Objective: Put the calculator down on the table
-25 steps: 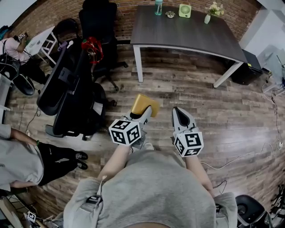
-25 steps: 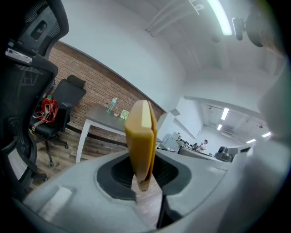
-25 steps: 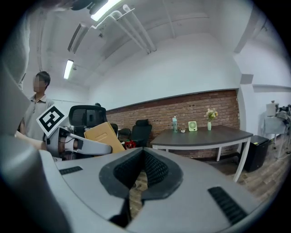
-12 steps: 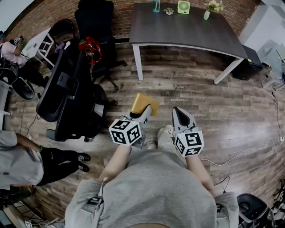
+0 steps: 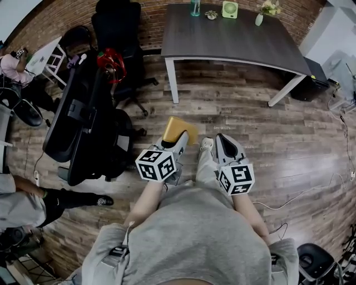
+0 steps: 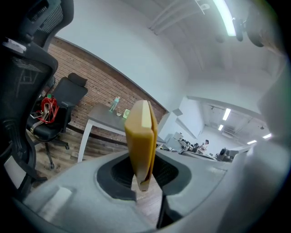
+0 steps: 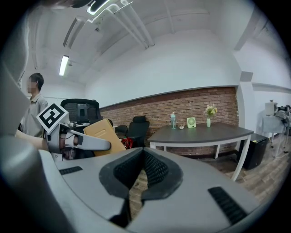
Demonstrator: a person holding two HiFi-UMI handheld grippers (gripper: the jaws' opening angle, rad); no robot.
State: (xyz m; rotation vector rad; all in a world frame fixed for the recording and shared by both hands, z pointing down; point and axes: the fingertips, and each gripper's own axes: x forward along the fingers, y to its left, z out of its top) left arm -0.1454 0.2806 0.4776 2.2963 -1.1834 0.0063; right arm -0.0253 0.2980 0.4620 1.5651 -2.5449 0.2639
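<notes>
Since the earlier frame the person's leg has come forward. A light shoe (image 5: 206, 143) now shows between the two grippers, where a second ago only floor lay. The black office chairs (image 5: 83, 122) at the left have shifted slightly in the head view. Both grippers keep their places ahead of the grey-shirted torso.

Left gripper (image 5: 177, 143): the jaws are clamped on the lower end of the yellow calculator (image 5: 179, 129). The calculator stands on edge, near upright with a slight lean, and its upper part is free above the pads. It is carried in the air over the wooden floor (image 5: 278, 139), well apart from the table (image 5: 239, 42).

Right gripper (image 5: 223, 140): the fingers are pressed together with nothing between them. It travels beside the left gripper, with the shoe between the two.

Table: it has a dark top and white legs, and its near edge is straight and faces the person. A bottle (image 5: 195, 8), a green fan (image 5: 230, 10) and a vase of flowers (image 5: 260, 19) stand in the far strip of the top, by the brick wall. A small item beside the bottle is too small to identify.

Room for moving: open floor runs from the grippers to the table's near edge and away to the right. The chairs crowd the left side, near the left gripper's flank. One of them fills the left margin of the left gripper view.
</notes>
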